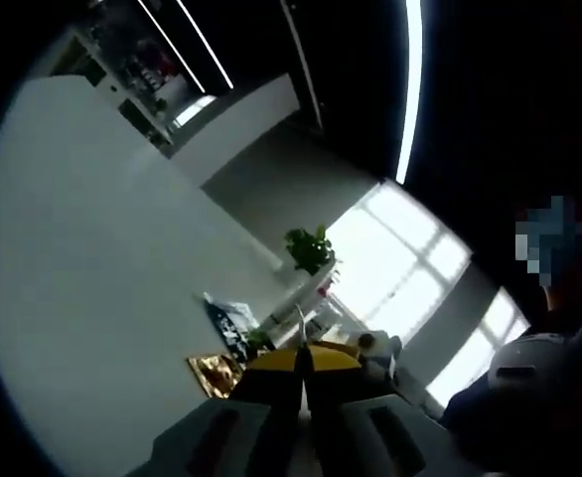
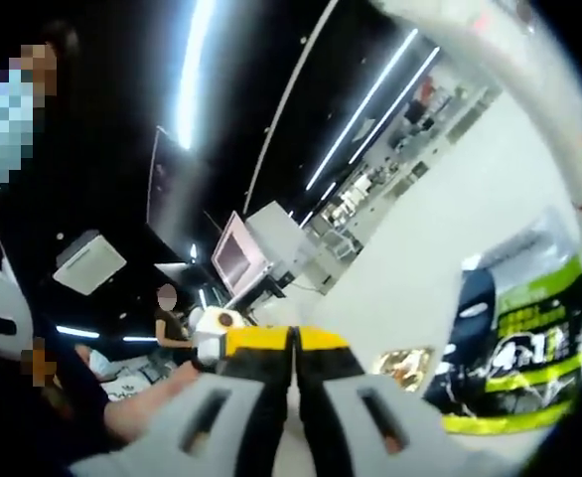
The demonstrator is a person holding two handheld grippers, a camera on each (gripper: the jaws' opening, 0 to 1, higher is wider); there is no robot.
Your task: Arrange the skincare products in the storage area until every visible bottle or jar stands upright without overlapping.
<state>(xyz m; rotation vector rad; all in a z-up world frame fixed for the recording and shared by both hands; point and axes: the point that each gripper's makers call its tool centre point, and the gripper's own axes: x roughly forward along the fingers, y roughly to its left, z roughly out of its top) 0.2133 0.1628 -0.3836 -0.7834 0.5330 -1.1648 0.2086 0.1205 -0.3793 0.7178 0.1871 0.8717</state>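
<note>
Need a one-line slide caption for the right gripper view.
Right gripper, jaws closed and empty, raised above a white table near a green-and-black packet.

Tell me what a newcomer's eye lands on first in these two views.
In the left gripper view, the left gripper rises from the bottom with its yellow-tipped jaws shut, aimed at a potted plant before a bright window. In the right gripper view, the right gripper, jaws also shut, points across a room, with a dark pouch with lime-green print at right and a ceiling light strip overhead.

Green package print blurred, nothing legible
</note>
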